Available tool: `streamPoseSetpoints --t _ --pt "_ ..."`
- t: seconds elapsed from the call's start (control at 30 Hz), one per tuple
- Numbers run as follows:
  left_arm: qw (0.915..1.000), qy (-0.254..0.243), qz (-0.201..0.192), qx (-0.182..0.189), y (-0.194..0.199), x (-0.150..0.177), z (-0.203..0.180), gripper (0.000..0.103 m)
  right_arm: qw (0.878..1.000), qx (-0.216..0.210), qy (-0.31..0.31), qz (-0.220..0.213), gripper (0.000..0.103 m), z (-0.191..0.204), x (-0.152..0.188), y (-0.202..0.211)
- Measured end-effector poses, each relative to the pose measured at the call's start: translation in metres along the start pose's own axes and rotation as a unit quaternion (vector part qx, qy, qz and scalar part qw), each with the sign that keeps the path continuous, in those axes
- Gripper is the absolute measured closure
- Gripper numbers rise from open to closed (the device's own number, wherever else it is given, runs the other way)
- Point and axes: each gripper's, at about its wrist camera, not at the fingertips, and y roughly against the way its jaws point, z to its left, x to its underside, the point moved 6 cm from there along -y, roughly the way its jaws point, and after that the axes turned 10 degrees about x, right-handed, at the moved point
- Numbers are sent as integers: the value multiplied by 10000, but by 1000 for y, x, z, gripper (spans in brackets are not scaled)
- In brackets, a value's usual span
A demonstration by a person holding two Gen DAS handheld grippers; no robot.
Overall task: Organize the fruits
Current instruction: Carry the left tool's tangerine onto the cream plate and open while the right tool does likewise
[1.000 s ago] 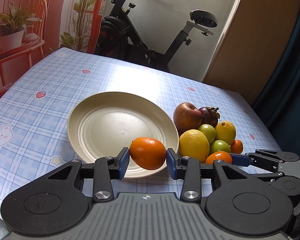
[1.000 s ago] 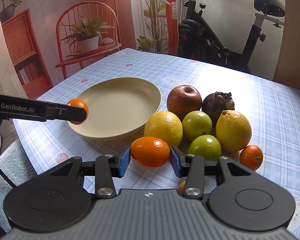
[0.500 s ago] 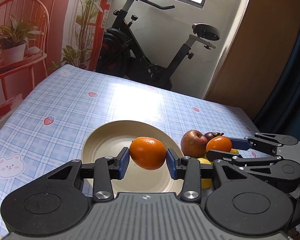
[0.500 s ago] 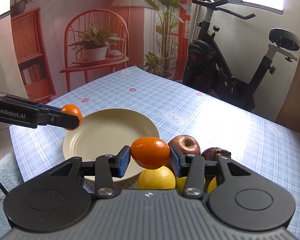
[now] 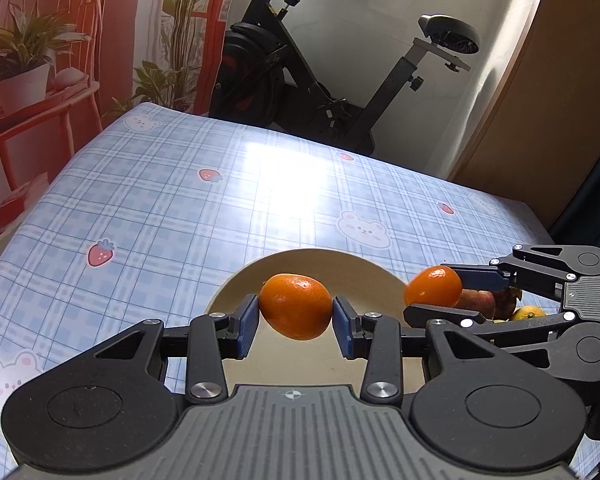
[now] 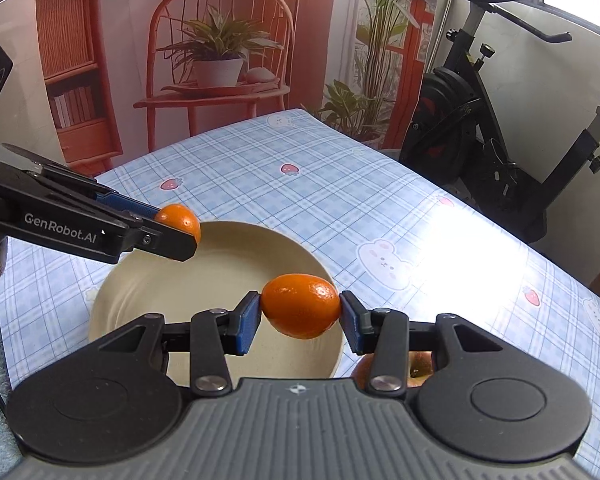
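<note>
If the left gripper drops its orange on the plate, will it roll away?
Probably a little. The orange is rounded and smooth, so it may roll. But the plate dips inward with a raised rim, which should likely stop it. It looks firm between the left hand-held gripper pads, not squashed.

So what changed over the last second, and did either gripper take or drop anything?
Both grippers rose and carried their fruit in over the plate: the left gripper with its orange, the right gripper with its mandarin, which sat low by the fruit pile a second ago. Nothing was taken or let go; both stay clamped. The plate is still empty, and the apple looks unmoved.
</note>
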Motion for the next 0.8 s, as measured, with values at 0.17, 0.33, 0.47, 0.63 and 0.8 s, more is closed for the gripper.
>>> streamPoseSetpoints --t 0.17,0.33,0.47,0.63,0.8 --pt "9997 -64 224 -14 -18 -1 10 61 9992 -34 324 213 57 11 -3 -22" --pt "9994 -49 335 -34 -25 0 16 61 9978 -45 543 387 57 16 -3 -38" --pt "9993 -28 370 -54 -27 1 18 61 9970 6 598 489 57 15 -1 -47" --pt "9992 -55 394 -69 -31 -1 19 61 9969 6 565 543 57 12 1 -50" --pt "9992 -57 383 -106 -33 -1 19 60 9967 24 597 553 57 13 2 -50"
